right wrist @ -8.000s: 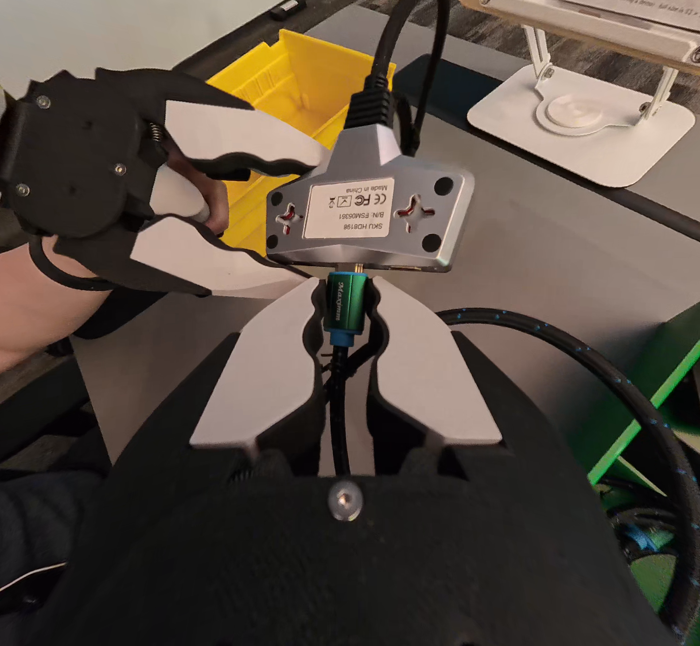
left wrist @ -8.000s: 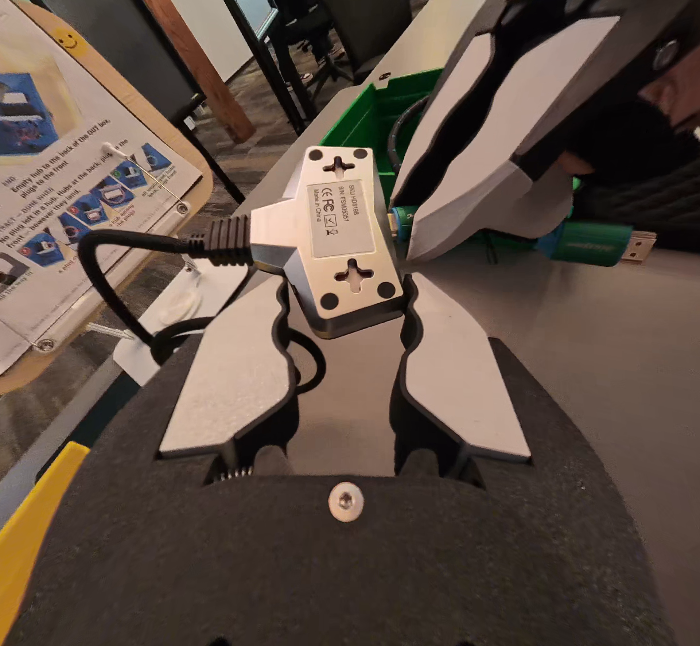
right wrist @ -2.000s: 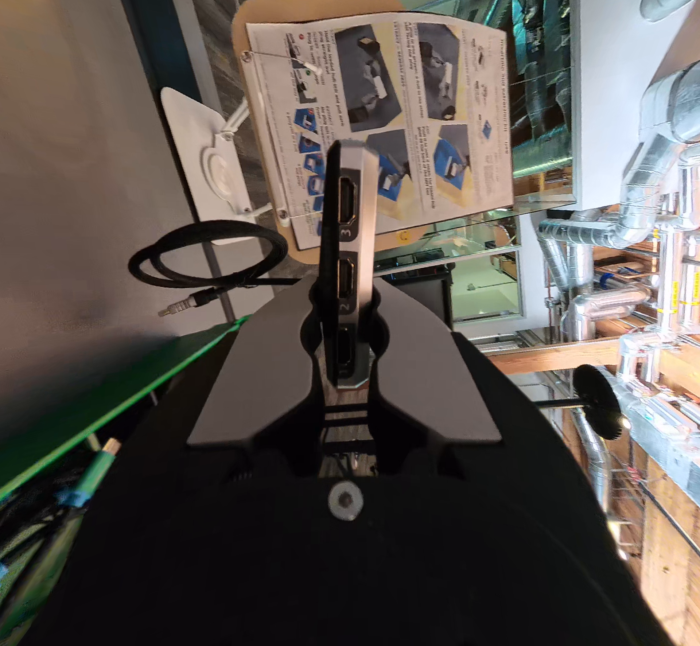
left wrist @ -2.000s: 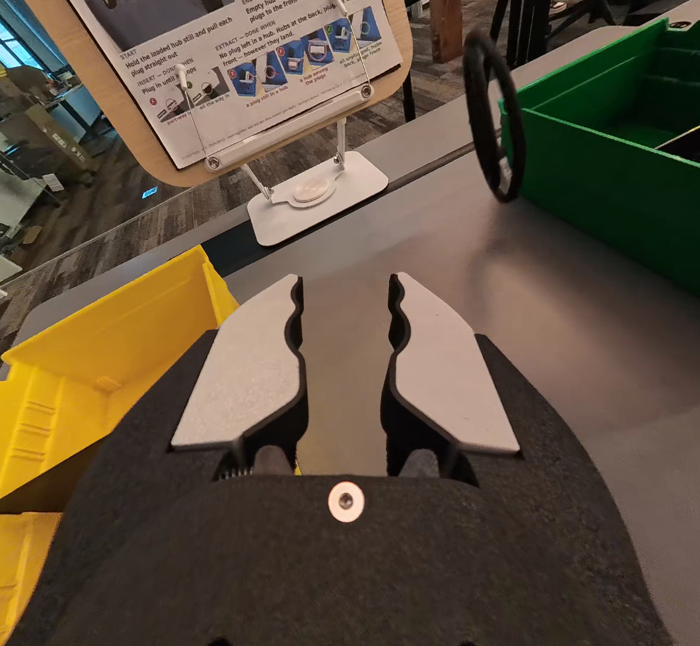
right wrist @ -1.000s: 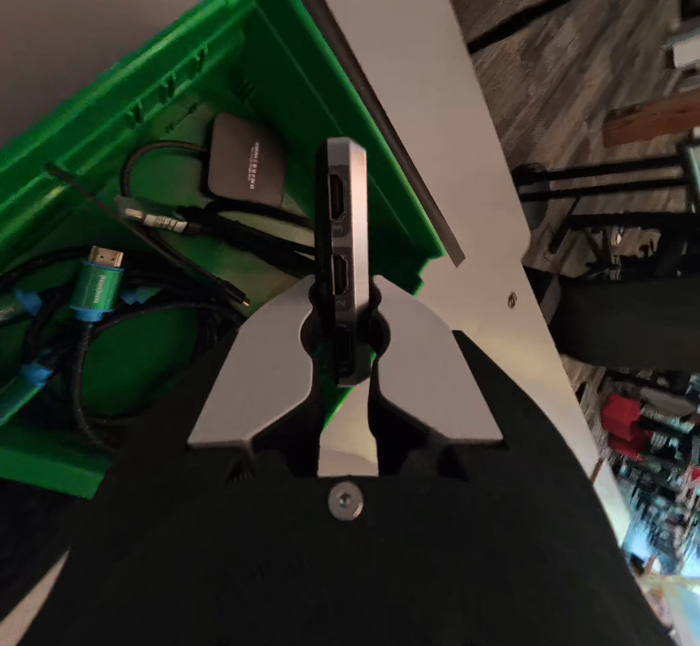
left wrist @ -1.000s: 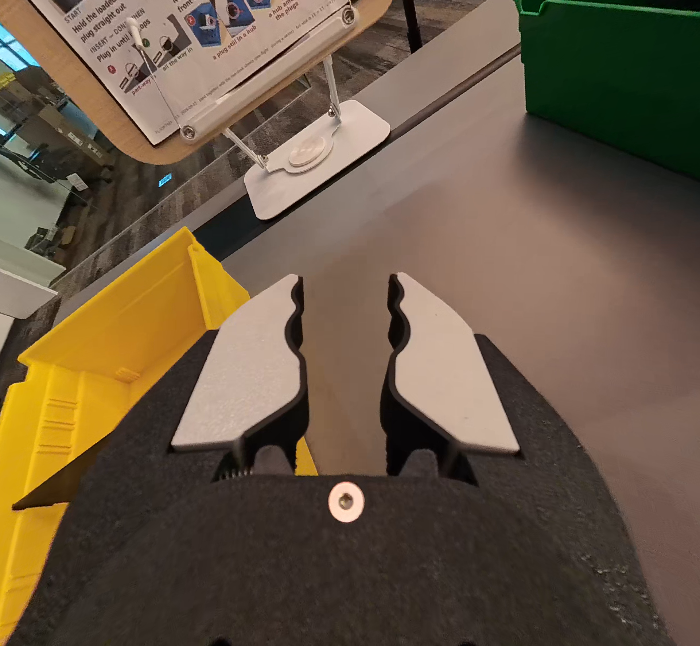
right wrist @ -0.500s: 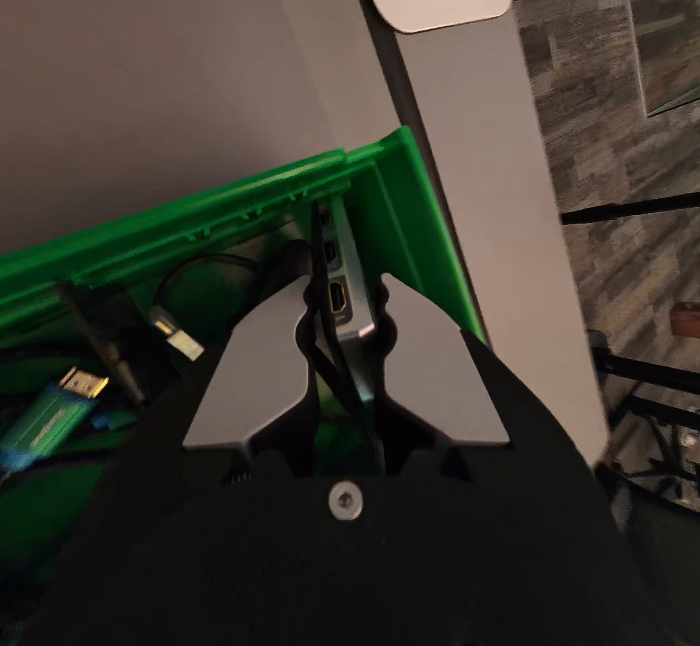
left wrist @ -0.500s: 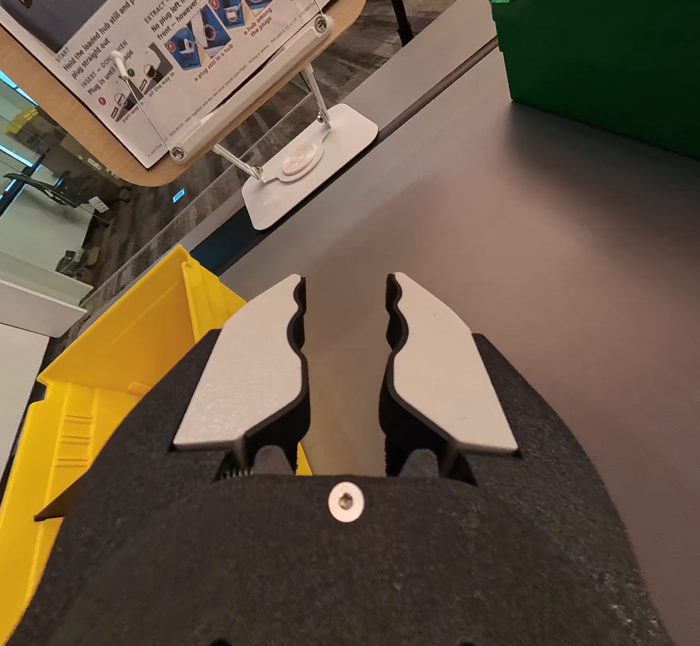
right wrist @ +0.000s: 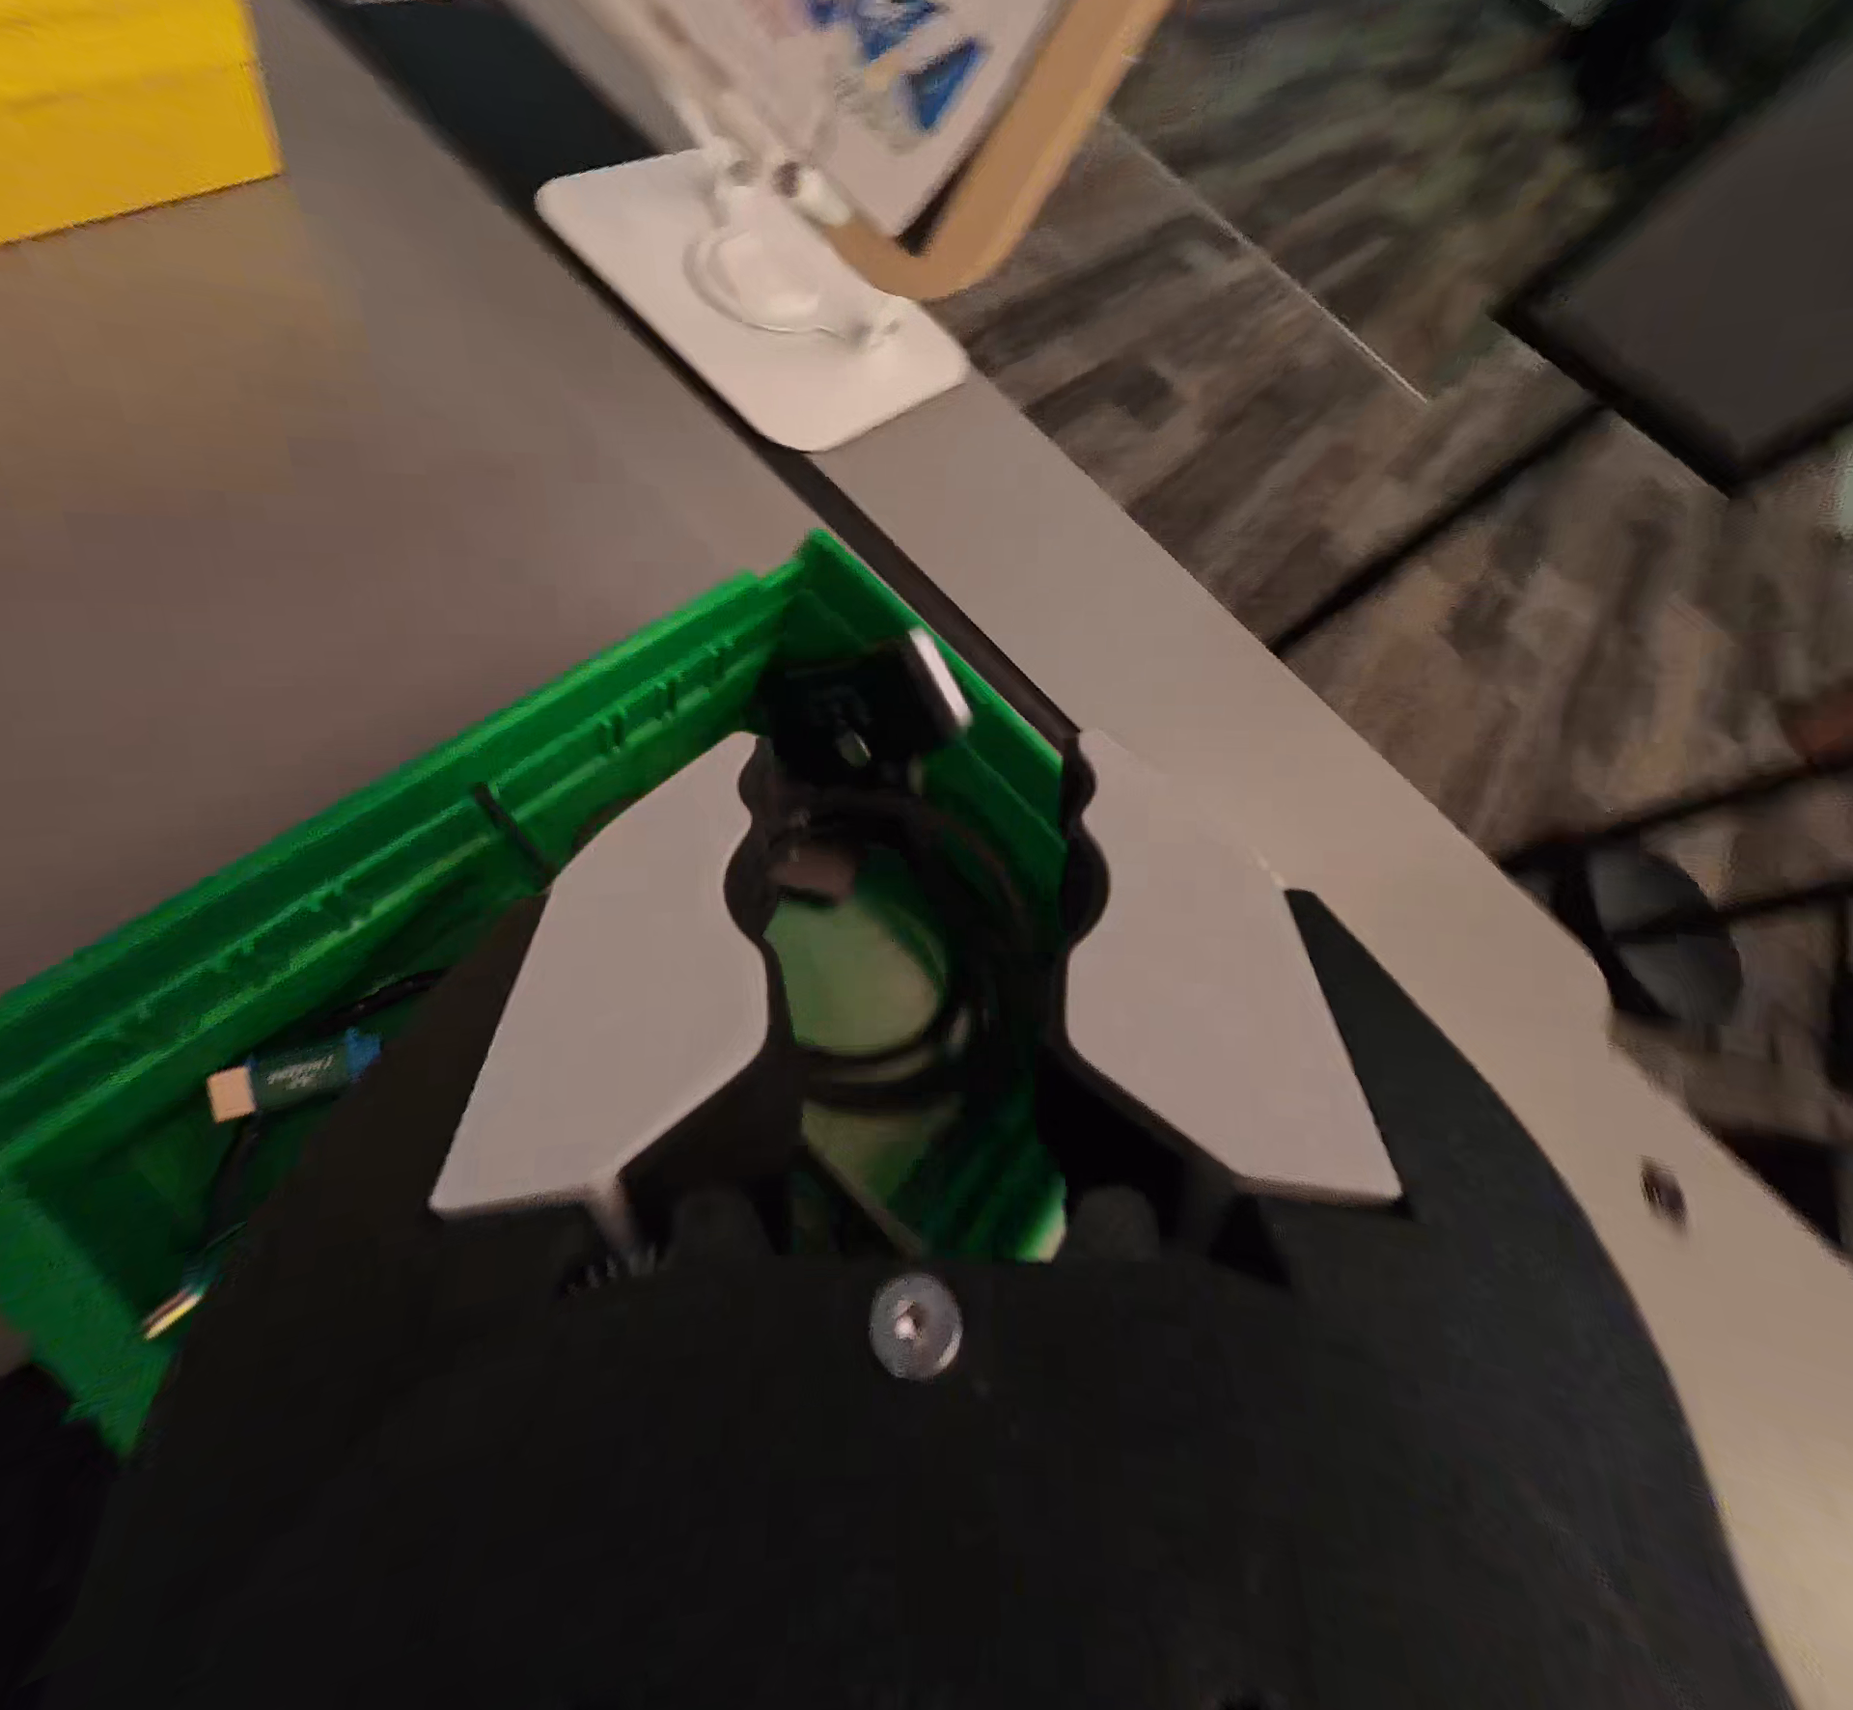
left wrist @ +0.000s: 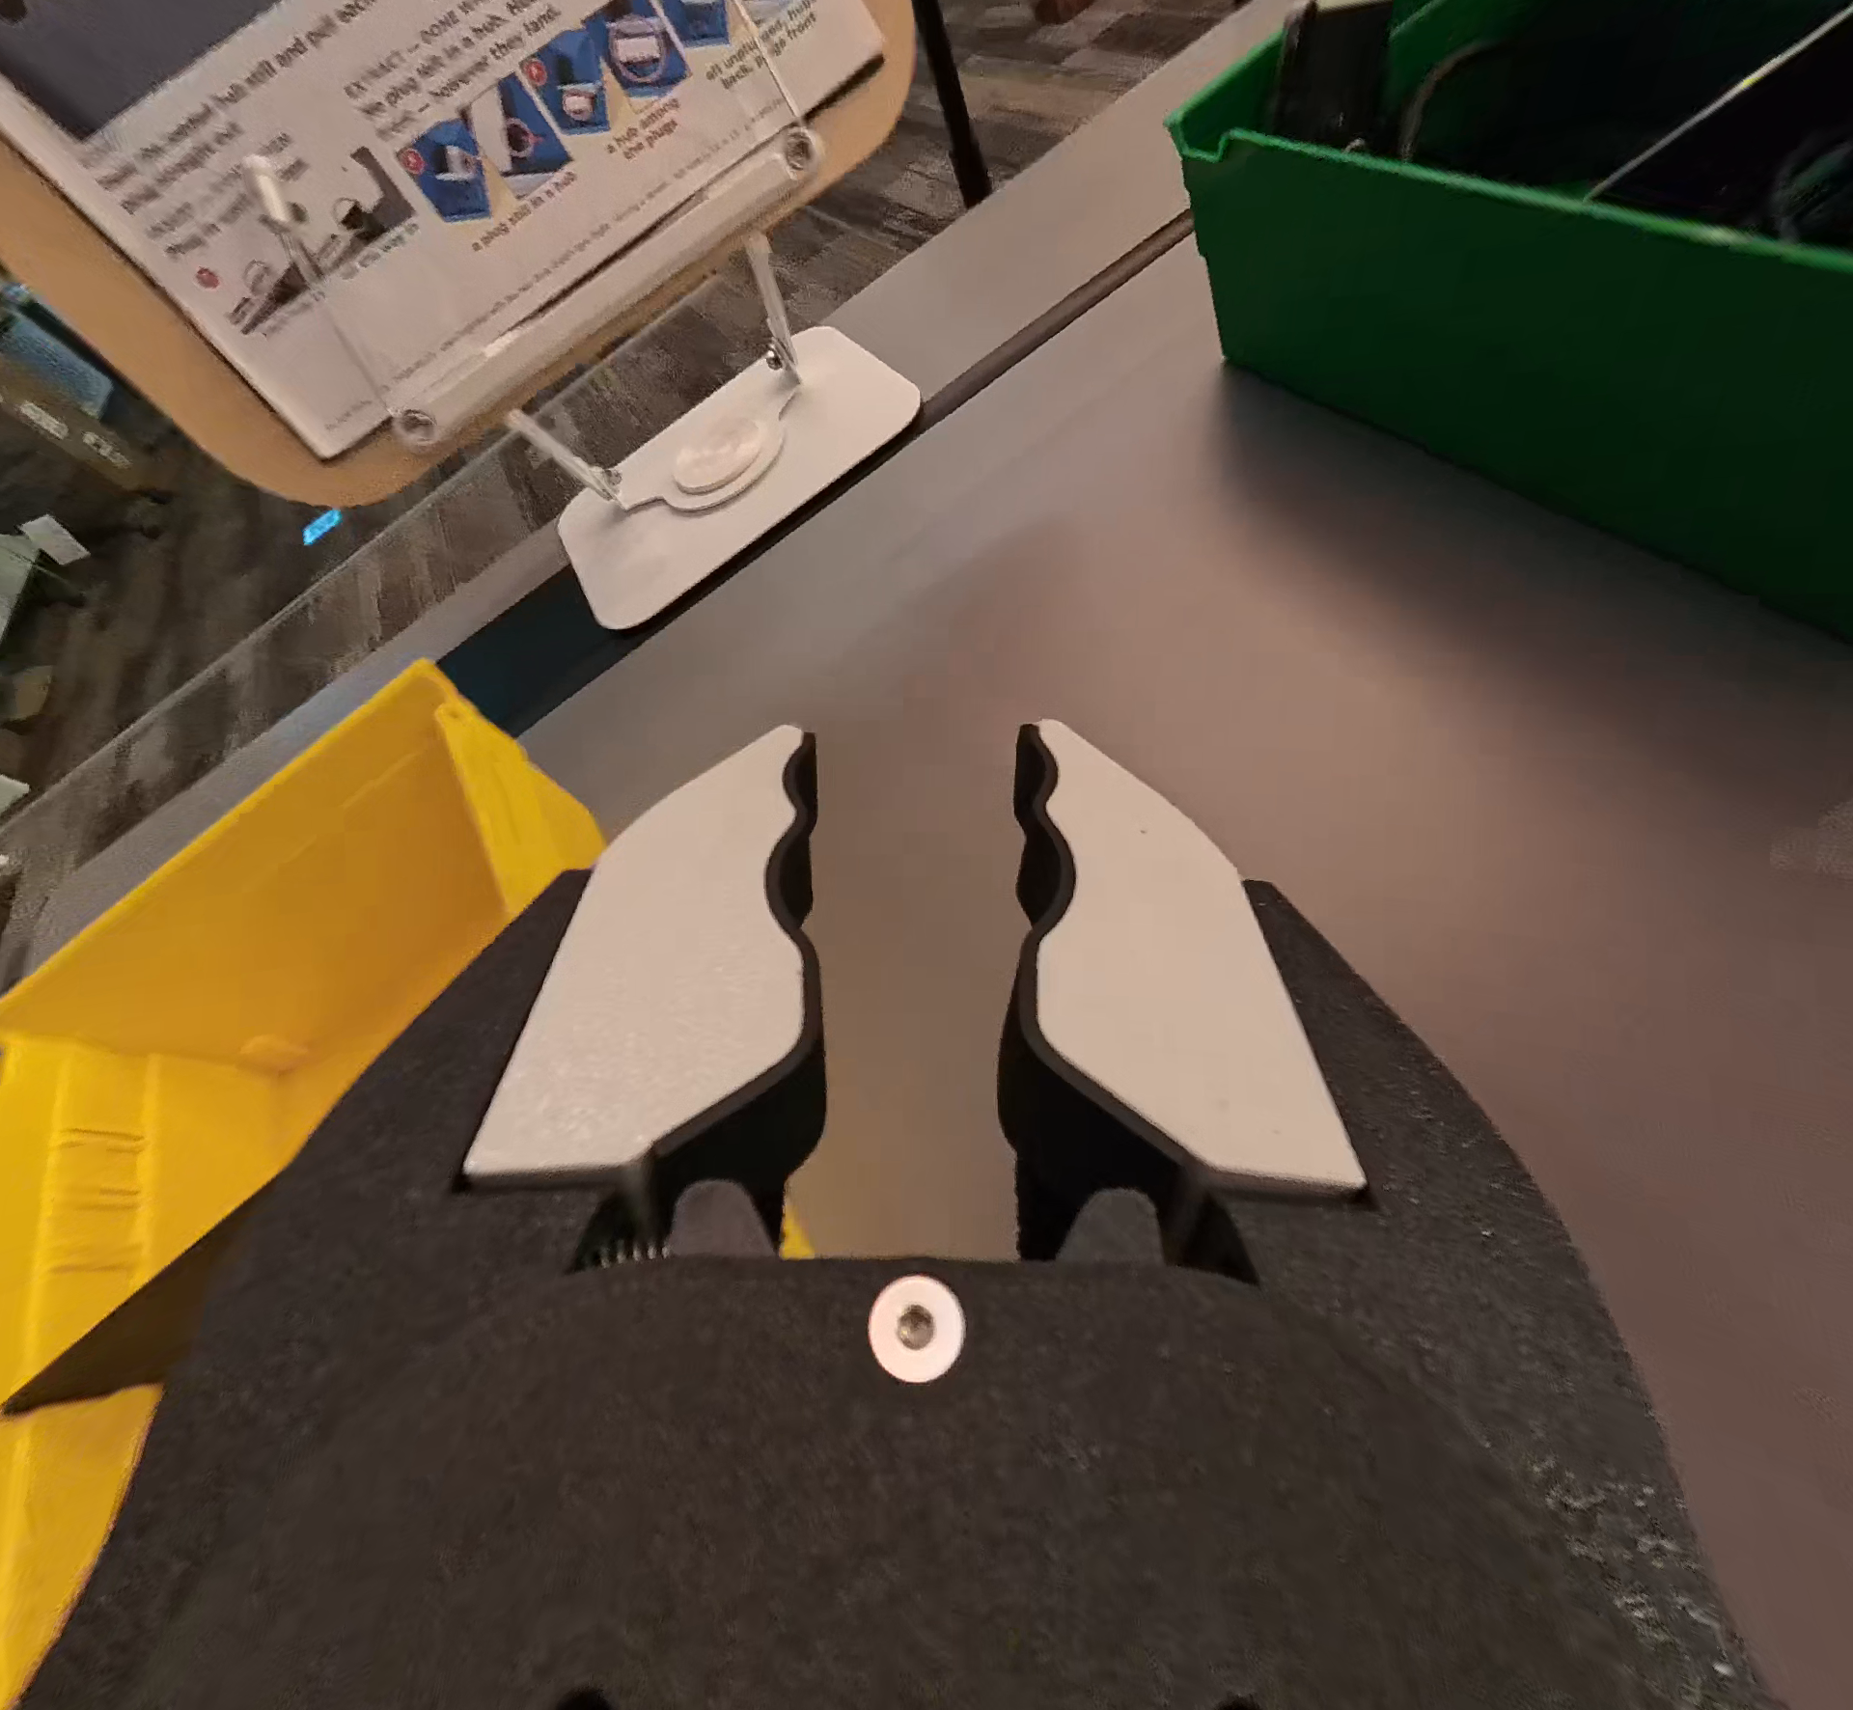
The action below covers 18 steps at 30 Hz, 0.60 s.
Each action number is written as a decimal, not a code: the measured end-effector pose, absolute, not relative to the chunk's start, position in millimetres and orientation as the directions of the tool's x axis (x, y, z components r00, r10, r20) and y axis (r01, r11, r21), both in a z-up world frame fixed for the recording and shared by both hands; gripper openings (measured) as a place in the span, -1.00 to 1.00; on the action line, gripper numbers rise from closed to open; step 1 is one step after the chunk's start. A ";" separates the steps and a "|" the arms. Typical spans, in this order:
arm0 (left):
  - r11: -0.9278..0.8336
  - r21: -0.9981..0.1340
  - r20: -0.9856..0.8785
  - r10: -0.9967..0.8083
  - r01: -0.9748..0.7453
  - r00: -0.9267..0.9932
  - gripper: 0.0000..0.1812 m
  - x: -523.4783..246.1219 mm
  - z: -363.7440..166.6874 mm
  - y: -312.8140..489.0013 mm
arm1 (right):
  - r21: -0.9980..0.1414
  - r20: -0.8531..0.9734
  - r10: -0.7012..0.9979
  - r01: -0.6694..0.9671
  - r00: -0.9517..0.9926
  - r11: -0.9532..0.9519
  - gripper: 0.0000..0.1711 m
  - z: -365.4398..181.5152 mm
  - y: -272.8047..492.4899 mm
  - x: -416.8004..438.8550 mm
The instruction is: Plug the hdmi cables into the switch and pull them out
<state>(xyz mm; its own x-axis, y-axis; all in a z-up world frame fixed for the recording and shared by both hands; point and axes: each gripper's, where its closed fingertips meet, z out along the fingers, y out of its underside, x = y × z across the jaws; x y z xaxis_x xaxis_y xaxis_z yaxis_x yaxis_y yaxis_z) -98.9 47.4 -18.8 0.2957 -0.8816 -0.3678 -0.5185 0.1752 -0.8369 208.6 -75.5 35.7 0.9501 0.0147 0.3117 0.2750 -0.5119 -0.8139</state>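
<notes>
1. The right gripper [right wrist: 907, 760] is hovering over the far corner of the green bin [right wrist: 421, 820] with its jaws spread wide and nothing between them.
2. The HDMI switch [right wrist: 882, 694] is lying inside that far corner, just ahead of the right gripper's tips and apart from them, tilted up against the bin wall; its black lead [right wrist: 963, 860] is coiling on the bin floor under the open jaws.
3. The switch's long axis seems to be running along the bin's end wall, across the gripper's line of reach, though the right wrist view is blurred and I cannot tell this exactly.
4. A loose HDMI plug with a green shell [right wrist: 291, 1075] is lying lower left in the same bin, nearer the bin's long side wall and well apart from the switch.
5. The left gripper [left wrist: 912, 739] is hanging over the bare grey counter [left wrist: 1304, 659], jaws parted and empty, with the yellow bin [left wrist: 251, 960] just to its left.
6. From the left wrist view the green bin is sitting far right and ahead, so the right gripper is clearly the nearer one to switch and cables.
7. Judging by the unplugged parts in the bin, this cycle looks finished.
</notes>
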 end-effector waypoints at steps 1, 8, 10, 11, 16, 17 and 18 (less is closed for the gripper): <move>0.172 -0.839 -0.365 -0.881 -0.516 0.301 -0.59 -113.7 -6.3 51.4 | -0.821 0.292 -0.069 0.213 0.954 -0.530 -0.37 40.2 -99.0 217.0; -0.062 -0.849 -0.290 -0.777 -0.526 0.559 -0.50 -294.8 59.6 179.1 | -0.731 0.075 -0.407 -0.227 0.911 -0.643 -0.33 -32.2 -222.3 235.8; -0.135 -0.822 -0.260 -0.776 -0.554 0.575 -0.48 -330.5 53.5 216.7 | -0.696 -0.021 -0.421 -0.315 0.907 -0.645 -0.33 -53.5 -227.1 227.5; -0.171 -0.807 -0.254 -0.763 -0.566 0.594 -0.48 -345.0 48.3 234.2 | -0.663 -0.059 -0.418 -0.348 0.907 -0.662 -0.33 -63.6 -227.0 221.9; -0.277 -0.713 -0.265 -0.745 -0.645 0.612 -0.41 -372.6 4.0 278.1 | -0.449 0.060 -0.479 -0.405 0.876 -0.797 -0.55 -109.2 -241.0 224.7; -0.301 -0.692 -0.254 -0.749 -0.657 0.611 -0.40 -374.2 -6.3 282.0 | -0.413 0.048 -0.476 -0.416 0.878 -0.810 -0.60 -115.3 -240.8 221.5; -0.329 -0.668 -0.241 -0.753 -0.668 0.612 -0.38 -375.7 -17.6 285.5 | -0.396 -0.025 -0.459 -0.431 0.888 -0.811 -0.87 -118.9 -235.0 212.0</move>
<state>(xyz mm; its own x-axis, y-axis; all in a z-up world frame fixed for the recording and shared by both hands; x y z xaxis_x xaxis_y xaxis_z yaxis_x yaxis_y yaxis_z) -375.7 285.5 -17.6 0.6119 -0.7534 -0.2410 -0.6679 -0.3289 -0.6677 212.0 -235.0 -118.9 0.8879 -0.4593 -0.0245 -0.4306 -0.8112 -0.3957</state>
